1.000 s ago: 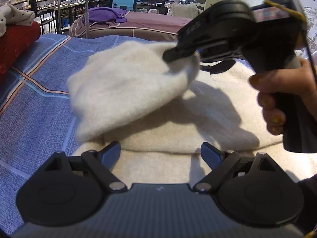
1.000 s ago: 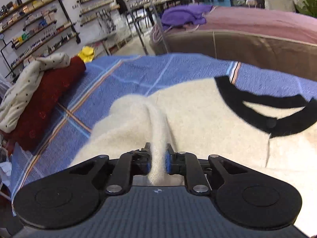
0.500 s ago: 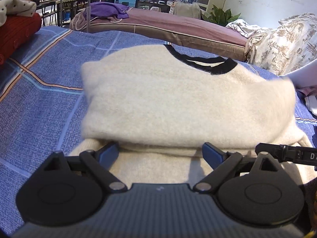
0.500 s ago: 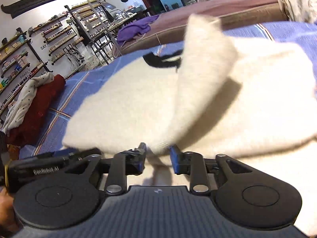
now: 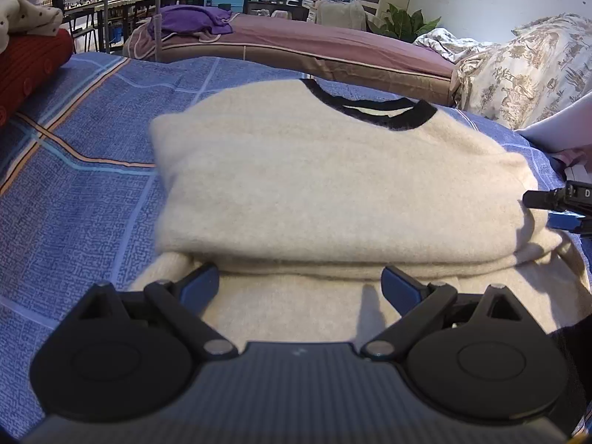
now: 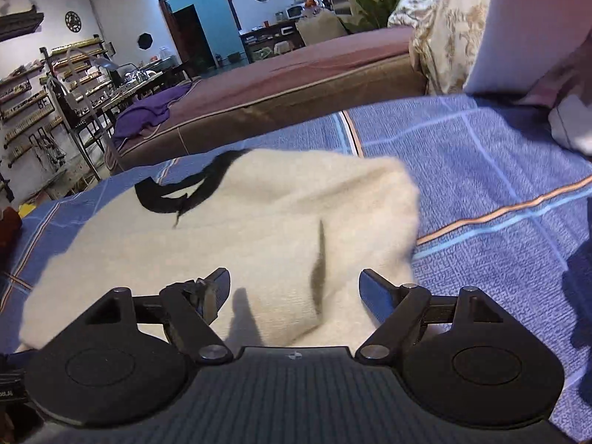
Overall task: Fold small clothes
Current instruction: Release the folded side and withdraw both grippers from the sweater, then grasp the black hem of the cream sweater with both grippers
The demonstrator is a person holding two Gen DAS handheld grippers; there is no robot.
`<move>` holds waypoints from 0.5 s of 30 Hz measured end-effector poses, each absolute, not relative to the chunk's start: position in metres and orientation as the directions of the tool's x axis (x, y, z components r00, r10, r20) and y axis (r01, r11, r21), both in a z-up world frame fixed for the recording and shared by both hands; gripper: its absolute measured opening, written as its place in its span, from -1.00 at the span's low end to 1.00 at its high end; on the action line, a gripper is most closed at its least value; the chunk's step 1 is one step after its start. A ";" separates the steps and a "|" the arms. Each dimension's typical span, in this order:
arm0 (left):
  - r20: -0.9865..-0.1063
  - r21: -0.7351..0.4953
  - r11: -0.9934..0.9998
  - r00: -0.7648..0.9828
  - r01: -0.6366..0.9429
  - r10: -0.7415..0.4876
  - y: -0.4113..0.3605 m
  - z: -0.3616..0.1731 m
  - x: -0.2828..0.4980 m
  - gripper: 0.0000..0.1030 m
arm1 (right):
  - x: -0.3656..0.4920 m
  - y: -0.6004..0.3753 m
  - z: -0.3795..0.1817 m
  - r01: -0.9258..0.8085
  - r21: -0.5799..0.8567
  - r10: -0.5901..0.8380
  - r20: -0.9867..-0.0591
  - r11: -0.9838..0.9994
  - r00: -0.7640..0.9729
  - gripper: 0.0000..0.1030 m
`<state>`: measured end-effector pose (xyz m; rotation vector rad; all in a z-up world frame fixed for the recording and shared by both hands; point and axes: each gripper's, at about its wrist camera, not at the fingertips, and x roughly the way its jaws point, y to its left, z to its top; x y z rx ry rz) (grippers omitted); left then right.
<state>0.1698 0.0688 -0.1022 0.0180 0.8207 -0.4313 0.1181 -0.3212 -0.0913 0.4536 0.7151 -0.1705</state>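
The cream sweater (image 5: 333, 192) w/ black collar (image 5: 373, 107) lies folded on the blue checked bedcover (image 5: 74, 192), a sleeve layer across its front. Left gripper (image 5: 299, 285) is at the near hem, jaws opening wide, pads not pressing the knit; right gripper (image 6: 294, 288) is over the sweater's right side, jaws also opening, holding nothing. Far left are a red garment (image 5: 29, 63) & a purple cloth (image 5: 192, 18) on the maroon bed (image 5: 333, 40).
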 end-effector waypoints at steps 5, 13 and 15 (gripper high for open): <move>-0.707 -0.135 0.918 0.613 0.374 -0.354 0.070 -0.099 0.171 0.87 | 0.129 -0.323 -0.109 0.201 0.509 0.222 -0.651 0.837 0.726 0.17; -0.696 -0.183 0.919 0.614 0.350 -0.372 0.083 -0.097 0.174 0.88 | 0.102 -0.378 -0.050 0.168 0.710 0.233 -0.430 0.684 0.872 -0.78; -0.699 -0.148 0.924 0.624 0.352 -0.349 0.083 -0.096 0.169 0.92 | 0.102 -0.382 -0.043 0.192 0.633 0.177 -0.472 0.750 0.864 -0.96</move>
